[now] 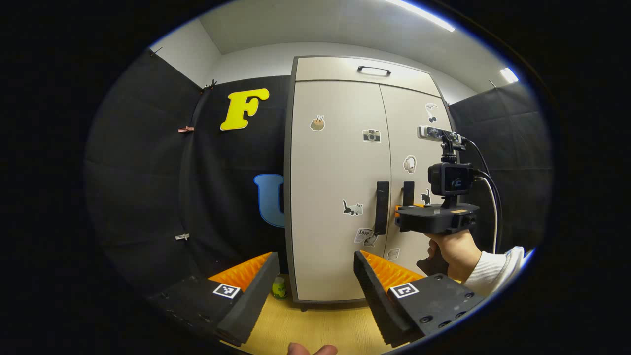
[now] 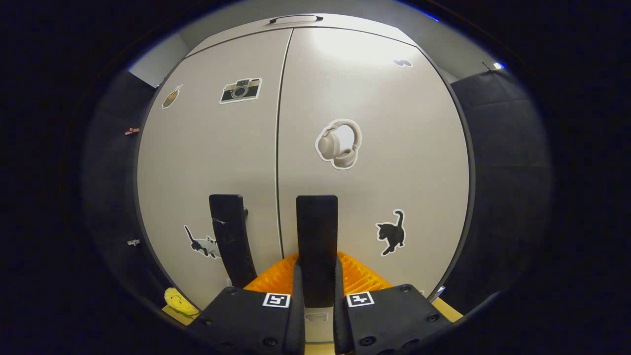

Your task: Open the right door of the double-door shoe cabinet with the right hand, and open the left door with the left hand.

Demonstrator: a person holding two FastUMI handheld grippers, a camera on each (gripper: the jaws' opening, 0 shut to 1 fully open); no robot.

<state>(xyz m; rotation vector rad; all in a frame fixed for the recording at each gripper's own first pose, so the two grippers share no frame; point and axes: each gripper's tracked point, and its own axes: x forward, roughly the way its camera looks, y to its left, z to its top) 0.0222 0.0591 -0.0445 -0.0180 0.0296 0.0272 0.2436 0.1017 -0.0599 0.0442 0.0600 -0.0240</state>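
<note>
The beige double-door shoe cabinet (image 1: 335, 162) stands ahead with both doors closed and stickers on them. Each door has a dark vertical handle beside the centre seam: the left door handle (image 1: 381, 207) and the right door handle (image 1: 408, 193). My left gripper (image 1: 315, 268) is open and hangs short of the cabinet, roughly level with the lower left door. In the right gripper view my right gripper (image 2: 318, 271) is shut on the right door handle (image 2: 317, 231), one finger on each side. The left door handle (image 2: 230, 236) stands just to its left. A hand (image 1: 456, 251) holds that right gripper (image 1: 398, 211).
A yellow-green toy (image 1: 279, 287) lies on the wooden floor (image 1: 315, 325) by the cabinet's lower left corner. Above the doors is a flap with a pull handle (image 1: 374, 70). Black cloth walls close in on both sides of the cabinet.
</note>
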